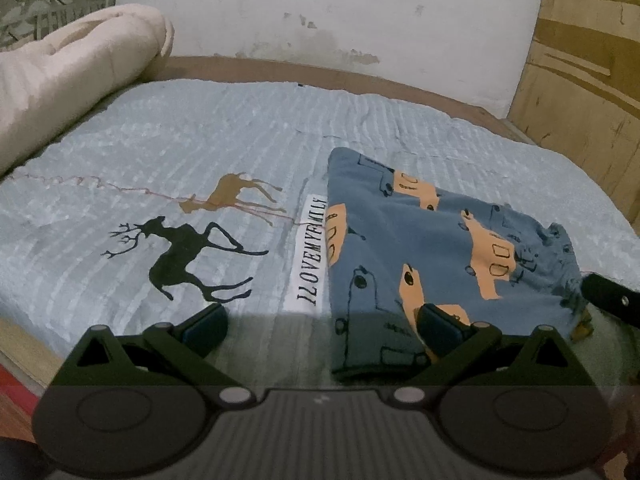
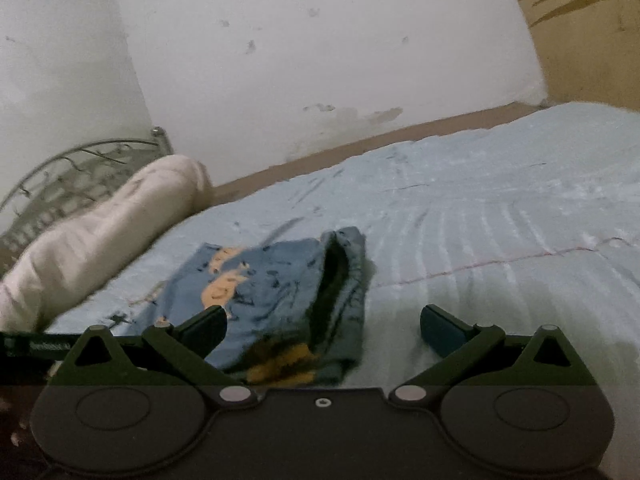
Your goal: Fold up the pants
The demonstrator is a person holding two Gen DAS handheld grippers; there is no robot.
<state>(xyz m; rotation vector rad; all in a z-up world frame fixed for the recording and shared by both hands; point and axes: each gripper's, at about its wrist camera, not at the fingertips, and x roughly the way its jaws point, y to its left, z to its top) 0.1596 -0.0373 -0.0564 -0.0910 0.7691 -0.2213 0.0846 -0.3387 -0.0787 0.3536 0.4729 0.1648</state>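
Observation:
The pants [image 1: 420,248] are blue with orange car prints and lie folded on the light blue bedspread [image 1: 200,128]. My left gripper [image 1: 320,330] is open and empty, just above the near left edge of the pants; its right finger is over the cloth. In the right wrist view the pants [image 2: 280,292] lie folded with the waistband opening on their right side. My right gripper [image 2: 324,330] is open and empty above their near edge. The right gripper's tip also shows at the right edge of the left wrist view [image 1: 608,296].
A rolled cream blanket [image 1: 68,68] lies along the bed's left side by a metal headboard [image 2: 72,176]. A white wall [image 1: 320,12] runs behind the bed. A wooden cabinet [image 1: 580,80] stands at the right. Deer prints [image 1: 180,256] and a text label [image 1: 312,252] mark the bedspread.

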